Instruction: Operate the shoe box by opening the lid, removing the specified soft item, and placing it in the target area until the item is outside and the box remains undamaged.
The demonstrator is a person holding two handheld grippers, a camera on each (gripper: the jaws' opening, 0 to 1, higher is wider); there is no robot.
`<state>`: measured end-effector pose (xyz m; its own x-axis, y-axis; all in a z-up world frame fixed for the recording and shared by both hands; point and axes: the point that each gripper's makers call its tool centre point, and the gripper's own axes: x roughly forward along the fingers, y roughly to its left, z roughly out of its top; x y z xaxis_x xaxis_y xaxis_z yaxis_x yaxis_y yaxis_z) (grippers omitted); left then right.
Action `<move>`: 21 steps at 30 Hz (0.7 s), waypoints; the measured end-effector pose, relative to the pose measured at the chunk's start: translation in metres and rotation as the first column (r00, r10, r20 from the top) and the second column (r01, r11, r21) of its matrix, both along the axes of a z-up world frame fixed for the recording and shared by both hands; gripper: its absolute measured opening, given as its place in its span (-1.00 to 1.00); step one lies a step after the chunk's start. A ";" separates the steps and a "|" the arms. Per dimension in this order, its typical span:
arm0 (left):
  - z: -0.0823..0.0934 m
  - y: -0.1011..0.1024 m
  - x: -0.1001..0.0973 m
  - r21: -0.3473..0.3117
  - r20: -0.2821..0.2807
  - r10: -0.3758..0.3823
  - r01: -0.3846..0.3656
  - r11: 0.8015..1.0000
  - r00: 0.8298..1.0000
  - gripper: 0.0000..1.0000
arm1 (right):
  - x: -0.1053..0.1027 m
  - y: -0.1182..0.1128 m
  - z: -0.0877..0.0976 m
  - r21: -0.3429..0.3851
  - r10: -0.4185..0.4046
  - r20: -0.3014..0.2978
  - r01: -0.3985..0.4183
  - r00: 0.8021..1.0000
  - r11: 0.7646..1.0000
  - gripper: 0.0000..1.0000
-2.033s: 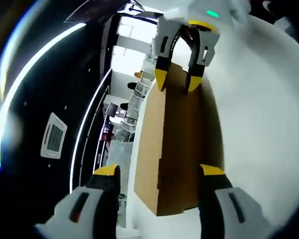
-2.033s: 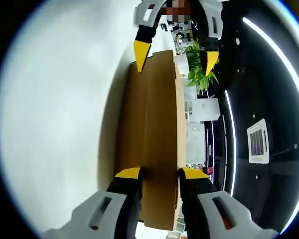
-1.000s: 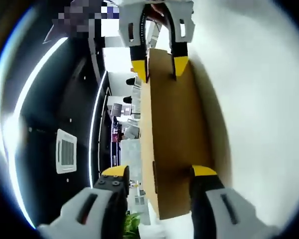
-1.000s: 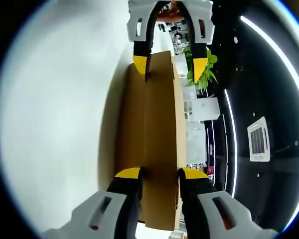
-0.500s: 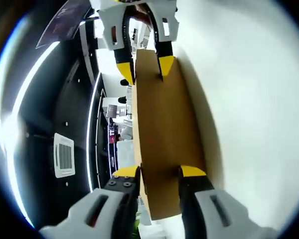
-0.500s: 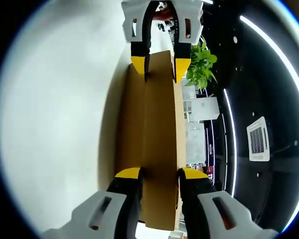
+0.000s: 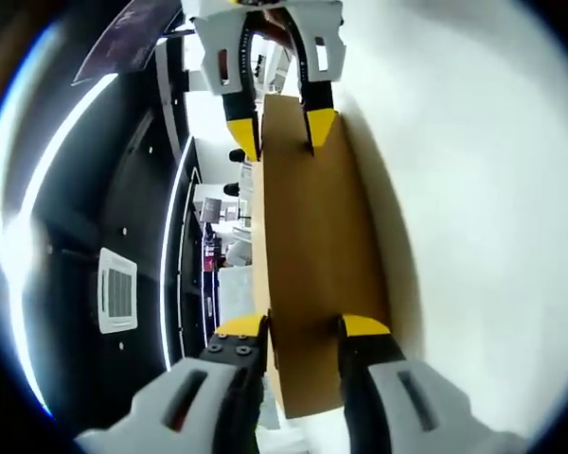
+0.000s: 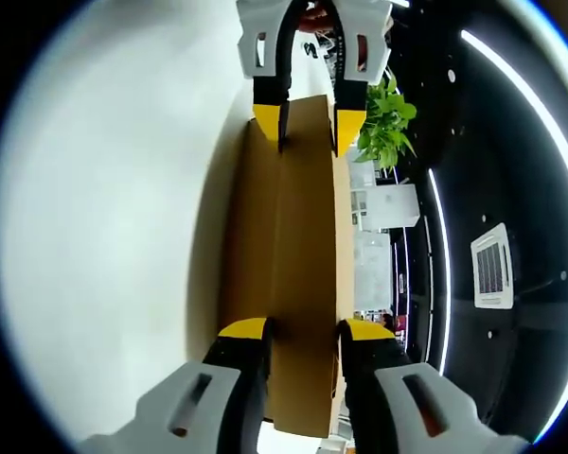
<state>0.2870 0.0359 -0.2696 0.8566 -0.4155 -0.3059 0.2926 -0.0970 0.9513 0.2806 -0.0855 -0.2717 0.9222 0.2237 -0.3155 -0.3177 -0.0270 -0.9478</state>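
Shoe box (image 7: 312,255) lid was pinched at both ends, left gripper (image 7: 303,328) and right gripper (image 8: 303,328) clamped; lifting off looked next.

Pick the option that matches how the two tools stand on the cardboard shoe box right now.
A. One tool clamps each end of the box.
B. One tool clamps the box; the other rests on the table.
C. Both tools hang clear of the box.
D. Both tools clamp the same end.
A: in the right gripper view the right tool closes on the near end of the cardboard shoe box while the left tool closes on the far end.
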 end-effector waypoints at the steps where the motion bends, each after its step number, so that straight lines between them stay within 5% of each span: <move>1: 0.000 0.000 0.000 0.001 -0.004 0.001 -0.001 1.000 1.000 -0.42 | 0.000 0.000 0.000 0.001 0.000 -0.005 0.000 1.000 1.000 -0.43; 21: 0.002 -0.001 -0.001 -0.031 -0.098 0.005 -0.008 1.000 0.995 -0.44 | 0.000 0.000 0.002 -0.003 -0.004 -0.048 0.004 0.999 1.000 -0.43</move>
